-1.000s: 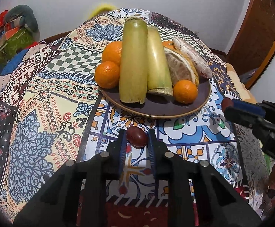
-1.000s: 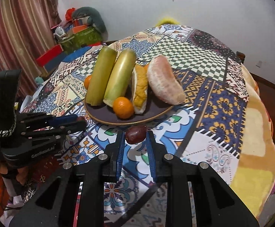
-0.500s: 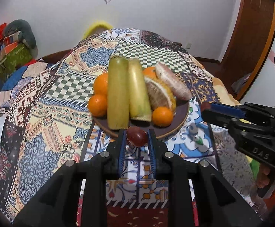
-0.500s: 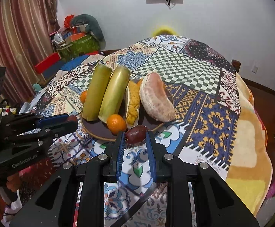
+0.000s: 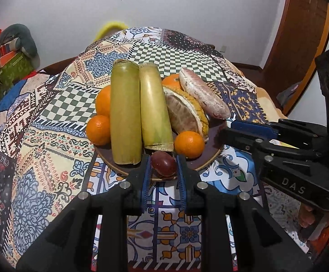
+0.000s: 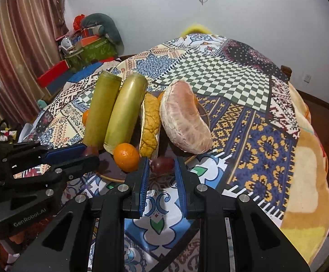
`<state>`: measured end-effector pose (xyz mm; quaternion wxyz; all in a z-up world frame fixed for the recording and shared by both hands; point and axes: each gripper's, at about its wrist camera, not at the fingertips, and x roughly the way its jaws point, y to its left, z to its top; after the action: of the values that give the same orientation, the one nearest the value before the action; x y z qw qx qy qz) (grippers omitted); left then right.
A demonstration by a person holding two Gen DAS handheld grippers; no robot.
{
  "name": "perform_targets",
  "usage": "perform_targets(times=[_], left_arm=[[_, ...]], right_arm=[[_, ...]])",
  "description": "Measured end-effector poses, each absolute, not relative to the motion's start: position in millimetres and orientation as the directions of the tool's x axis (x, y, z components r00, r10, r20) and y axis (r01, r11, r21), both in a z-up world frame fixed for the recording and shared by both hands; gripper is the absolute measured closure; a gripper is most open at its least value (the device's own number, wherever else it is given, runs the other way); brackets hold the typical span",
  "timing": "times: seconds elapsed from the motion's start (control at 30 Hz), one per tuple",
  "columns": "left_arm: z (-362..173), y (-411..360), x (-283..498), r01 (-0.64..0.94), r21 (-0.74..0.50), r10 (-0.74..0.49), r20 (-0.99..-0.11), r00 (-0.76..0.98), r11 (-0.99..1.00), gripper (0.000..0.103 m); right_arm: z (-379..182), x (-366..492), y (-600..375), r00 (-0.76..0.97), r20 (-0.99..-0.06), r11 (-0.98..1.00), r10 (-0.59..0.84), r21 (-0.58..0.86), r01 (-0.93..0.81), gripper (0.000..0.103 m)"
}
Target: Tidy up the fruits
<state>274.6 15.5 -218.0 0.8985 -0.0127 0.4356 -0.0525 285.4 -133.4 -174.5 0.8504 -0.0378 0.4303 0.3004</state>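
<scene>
Here, between the blue-padded fingers [image 5: 146,176] of the left gripper [image 5: 163,172] sits a small dark red fruit [image 5: 163,163], the pads drawn in to its sides and holding it just above the near rim of the brown plate [image 5: 212,156]. The right gripper [image 6: 162,170] has its fingers [image 6: 144,174] closed the same way on a second dark red fruit [image 6: 162,164], poised over the plate edge seen from its own side. Both grips are narrow because the fruits are small and round; a loose hold would likely let them roll out.

Each fruit hangs over the only bare strip of plate, the front lip, which I judge is why both tools come in low from the near side. The rest is taken: two long green stalk pieces [image 5: 139,113] lie side by side across the middle, oranges [image 5: 189,144] tuck in at the front and left, and a peeled pomelo wedge [image 6: 184,120] leans beside its yellow rind [image 6: 150,124] on the right. The plate rests on a patterned tablecloth [image 5: 51,117] over a round table.

The step in hand looks like setting both fruits down on the rim, with little left to gather. On a crowded, sloping edge they could roll off once released.
</scene>
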Motion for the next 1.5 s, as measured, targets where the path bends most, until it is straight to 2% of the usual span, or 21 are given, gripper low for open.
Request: perform_targets(times=[0.3, 0.4, 0.5, 0.77, 0.97, 1.4, 1.47, 1.5], left_arm=[[-223.3, 18.3, 281.9, 0.077, -0.082, -0.111, -0.790, 0.602, 0.994, 0.081], [-225.1, 18.1, 282.8, 0.072, -0.081, -0.108, -0.797, 0.594, 0.994, 0.079], [-224.0, 16.8, 281.2, 0.068, -0.068, -0.095, -0.797, 0.597, 0.995, 0.079], [-197.0, 18.0, 265.9, 0.062, -0.066, -0.091, -0.762, 0.642, 0.996, 0.074], [-148.4, 23.7, 238.8, 0.019, -0.059, -0.054, -0.672, 0.738, 0.998, 0.074], [-36.7, 19.1, 147.8, -0.020, -0.022, 0.010, -0.396, 0.918, 1.000, 0.073], [-25.4, 17.8, 133.9, -0.016, -0.020, 0.008, -0.362, 0.932, 1.000, 0.070], [-20.4, 16.7, 127.4, -0.015, -0.017, 0.008, -0.345, 0.939, 1.000, 0.064]], right_arm=[[-174.8, 287.9, -131.2, 0.442, -0.752, 0.809, 0.489, 0.203, -0.551, 0.081], [-175.2, 289.1, -133.3, 0.434, -0.754, 0.810, 0.492, 0.213, -0.547, 0.075], [-173.4, 288.0, -135.1, 0.437, -0.751, 0.811, 0.495, 0.218, -0.543, 0.073], [-144.9, 275.6, -141.7, 0.492, -0.716, 0.816, 0.495, 0.190, -0.546, 0.073], [-96.3, 251.3, -151.2, 0.579, -0.635, 0.818, 0.511, 0.153, -0.554, 0.073], [2.5, 178.7, -168.7, 0.733, -0.397, 0.823, 0.551, 0.119, -0.555, 0.071], [12.7, 168.4, -172.1, 0.748, -0.365, 0.825, 0.554, 0.117, -0.554, 0.066], [17.2, 163.0, -173.8, 0.757, -0.348, 0.826, 0.553, 0.113, -0.552, 0.063]])
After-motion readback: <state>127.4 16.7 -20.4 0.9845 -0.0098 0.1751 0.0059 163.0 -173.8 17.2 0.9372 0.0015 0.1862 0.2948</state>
